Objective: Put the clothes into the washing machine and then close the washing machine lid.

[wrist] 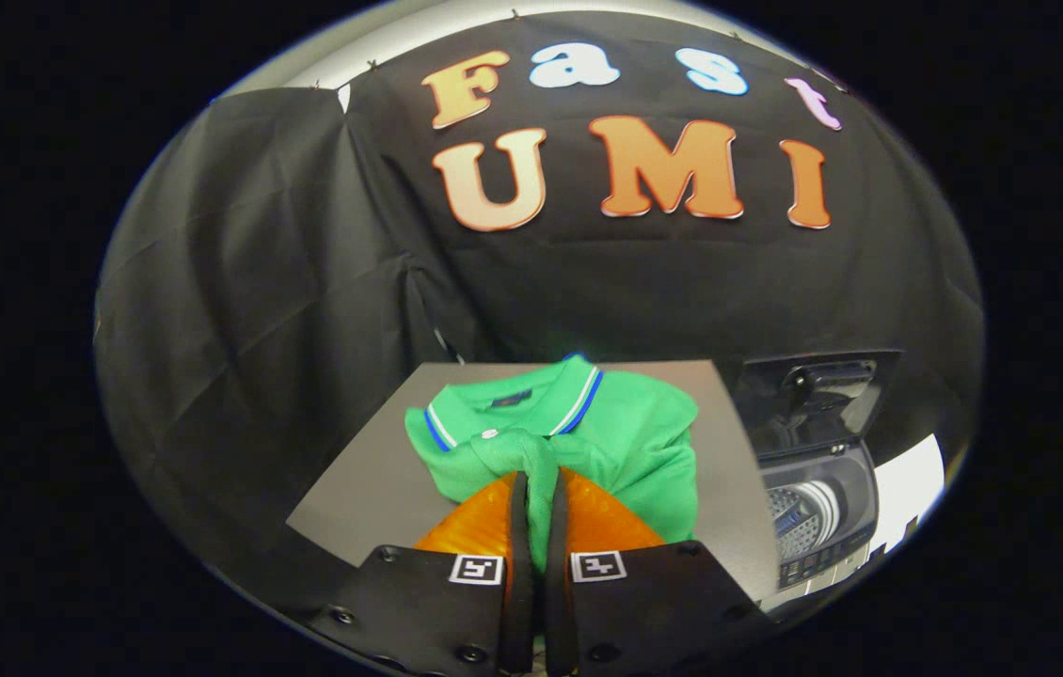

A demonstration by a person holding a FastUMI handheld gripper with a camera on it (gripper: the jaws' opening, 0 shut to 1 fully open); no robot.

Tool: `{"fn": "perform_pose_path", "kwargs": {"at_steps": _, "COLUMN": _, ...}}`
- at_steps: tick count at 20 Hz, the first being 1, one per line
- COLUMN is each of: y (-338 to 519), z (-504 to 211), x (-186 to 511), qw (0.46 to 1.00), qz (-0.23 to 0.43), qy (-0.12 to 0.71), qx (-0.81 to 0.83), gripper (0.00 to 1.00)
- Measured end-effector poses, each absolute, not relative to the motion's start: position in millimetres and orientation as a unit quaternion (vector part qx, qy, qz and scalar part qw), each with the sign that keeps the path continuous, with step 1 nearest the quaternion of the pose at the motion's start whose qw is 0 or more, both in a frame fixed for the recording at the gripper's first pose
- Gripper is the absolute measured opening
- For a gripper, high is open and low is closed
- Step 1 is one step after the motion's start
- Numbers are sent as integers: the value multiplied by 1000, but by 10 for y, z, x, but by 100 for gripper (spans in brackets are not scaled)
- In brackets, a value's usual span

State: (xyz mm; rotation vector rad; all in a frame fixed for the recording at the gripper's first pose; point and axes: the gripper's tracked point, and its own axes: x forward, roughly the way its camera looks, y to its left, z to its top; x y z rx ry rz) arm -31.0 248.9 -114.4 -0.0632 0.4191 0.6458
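While the green cloth sits pinched in the narrow slit, this is how things look:

Tongs: the tongs (537, 489) are almost together, with only a thin gap between the two fingers.
What the tongs hold: a fold of the green polo shirt (579, 442) is squeezed in that gap, and both fingers press on it.
Where the grip is: on the front of the shirt, below the collar and close to the little white button.
Polo shirt: it is green, with a collar (541, 395) that has white and blue stripes along its edge.
How the shirt lies: it is bunched up, and the cloth rises in a lump where the fingers pinch it. The rest spreads out beyond the fingers.
Bench: the shirt rests on a flat grey bench (372, 480), with bare grey top on both sides of it.
Washing machine: a small top-load washing machine (818, 508) stands just beside the bench, on the right of the fingers.
Lid: the washing machine lid (818, 390) is up and open, standing at the back of the machine.
Drum: the round drum inside can be seen from above. I cannot tell if anything is in it.
Shirt and machine: the shirt is on the bench, not in the machine.
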Motion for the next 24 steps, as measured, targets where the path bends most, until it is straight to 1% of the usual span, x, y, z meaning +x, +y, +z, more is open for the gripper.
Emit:
{"fn": "perform_pose_path", "kwargs": {"at_steps": 6, "y": 1890, "z": -623, "x": -75, "qw": 952, "qz": 259, "qy": 160, "qx": -8, "gripper": 13}}
{"fn": "perform_pose_path", "kwargs": {"at_steps": 12, "y": 1341, "z": -265, "x": 103, "qw": 969, "qz": 208, "qy": 129, "qx": -3, "gripper": 13}}
{"fn": "perform_pose_path", "kwargs": {"at_steps": 19, "y": 711, "z": 22, "x": 324, "qw": 981, "qz": 164, "qy": 106, "qx": 17, "gripper": 13}}
{"fn": "perform_pose_path", "kwargs": {"at_steps": 24, "y": 128, "z": 97, "x": 576, "qw": 984, "qz": 142, "qy": 99, "qx": 32, "gripper": 13}}
